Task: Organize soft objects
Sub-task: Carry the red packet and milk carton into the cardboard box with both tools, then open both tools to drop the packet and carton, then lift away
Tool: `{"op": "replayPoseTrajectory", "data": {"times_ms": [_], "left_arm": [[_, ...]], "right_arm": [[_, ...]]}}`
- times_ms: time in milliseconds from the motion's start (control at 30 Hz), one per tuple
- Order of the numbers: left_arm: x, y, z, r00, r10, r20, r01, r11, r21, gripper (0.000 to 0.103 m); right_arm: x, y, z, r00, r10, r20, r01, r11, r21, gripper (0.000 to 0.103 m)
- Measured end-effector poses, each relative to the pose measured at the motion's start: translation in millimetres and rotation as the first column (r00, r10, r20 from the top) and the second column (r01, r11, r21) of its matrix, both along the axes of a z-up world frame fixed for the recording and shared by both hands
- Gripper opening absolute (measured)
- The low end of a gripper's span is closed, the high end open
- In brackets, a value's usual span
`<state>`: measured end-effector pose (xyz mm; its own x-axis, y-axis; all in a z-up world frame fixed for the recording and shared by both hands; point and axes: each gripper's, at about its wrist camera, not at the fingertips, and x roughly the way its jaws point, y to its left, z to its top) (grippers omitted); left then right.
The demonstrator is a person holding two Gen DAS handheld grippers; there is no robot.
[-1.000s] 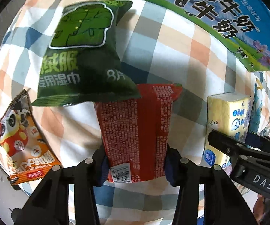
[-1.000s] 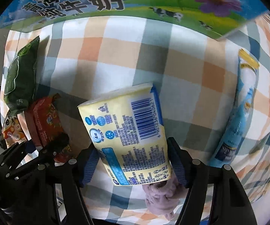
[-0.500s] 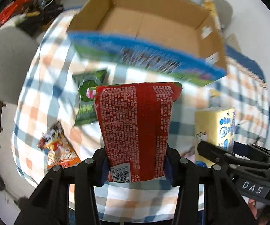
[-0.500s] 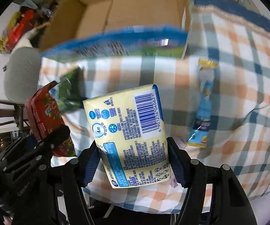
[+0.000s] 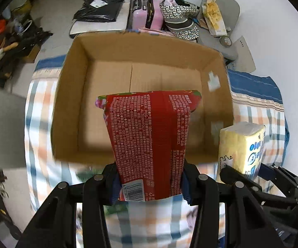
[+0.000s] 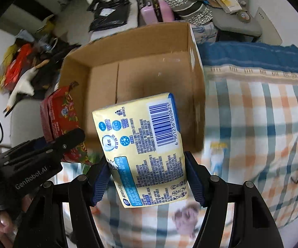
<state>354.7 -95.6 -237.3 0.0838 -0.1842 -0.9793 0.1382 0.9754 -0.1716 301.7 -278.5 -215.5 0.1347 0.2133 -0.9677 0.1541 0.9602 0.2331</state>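
My left gripper (image 5: 150, 183) is shut on a red packet (image 5: 151, 140) printed with white text, held upright in front of an open cardboard box (image 5: 99, 78). The box has nothing inside it. My right gripper (image 6: 146, 177) is shut on a yellow tissue pack (image 6: 142, 144) with a blue barcode, raised before the same box (image 6: 149, 70). In the left wrist view the tissue pack (image 5: 242, 146) shows at the right. In the right wrist view the red packet (image 6: 60, 113) and the left gripper (image 6: 62, 142) show at the left, near the box's left wall.
The box stands on a checked cloth (image 5: 258, 119) with a blue border (image 6: 252, 55). A small purple object (image 6: 185, 217) lies on the cloth below my right gripper. Behind the box are a pink suitcase (image 5: 146, 16), black bags (image 5: 99, 6) and clutter on the floor (image 6: 24, 66).
Both grippers have lifted their packs off the cloth and tilted up toward the box. The box's inside has come into view; the green and orange packets have dropped out of sight.
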Motion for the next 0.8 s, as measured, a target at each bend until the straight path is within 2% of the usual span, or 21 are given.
{"op": "replayPoseTrajectory", "data": {"times_ms": [200, 367, 467, 667, 800], "left_arm": [[81, -6, -46, 0.994, -0.036, -0.103, 0.035, 0.999, -0.013, 0.043], [119, -7, -84, 0.982, -0.046, -0.182, 0.039, 0.998, -0.042, 0.043], [131, -9, -101, 0.975, -0.049, -0.218, 0.038, 0.998, -0.057, 0.043], [144, -13, -117, 0.962, -0.074, -0.262, 0.043, 0.992, -0.12, 0.044], [147, -13, -120, 0.962, -0.068, -0.265, 0.039, 0.993, -0.113, 0.044]], "right_arm": [[87, 11, -53, 0.996, -0.064, -0.058, 0.062, 0.997, -0.036, 0.069], [130, 6, -95, 0.99, -0.084, -0.11, 0.078, 0.995, -0.06, 0.069], [146, 5, -113, 0.988, -0.087, -0.131, 0.077, 0.994, -0.074, 0.069], [162, -3, -130, 0.987, -0.09, -0.134, 0.079, 0.993, -0.083, 0.067], [170, -7, -139, 0.986, -0.091, -0.14, 0.082, 0.994, -0.069, 0.067]]}}
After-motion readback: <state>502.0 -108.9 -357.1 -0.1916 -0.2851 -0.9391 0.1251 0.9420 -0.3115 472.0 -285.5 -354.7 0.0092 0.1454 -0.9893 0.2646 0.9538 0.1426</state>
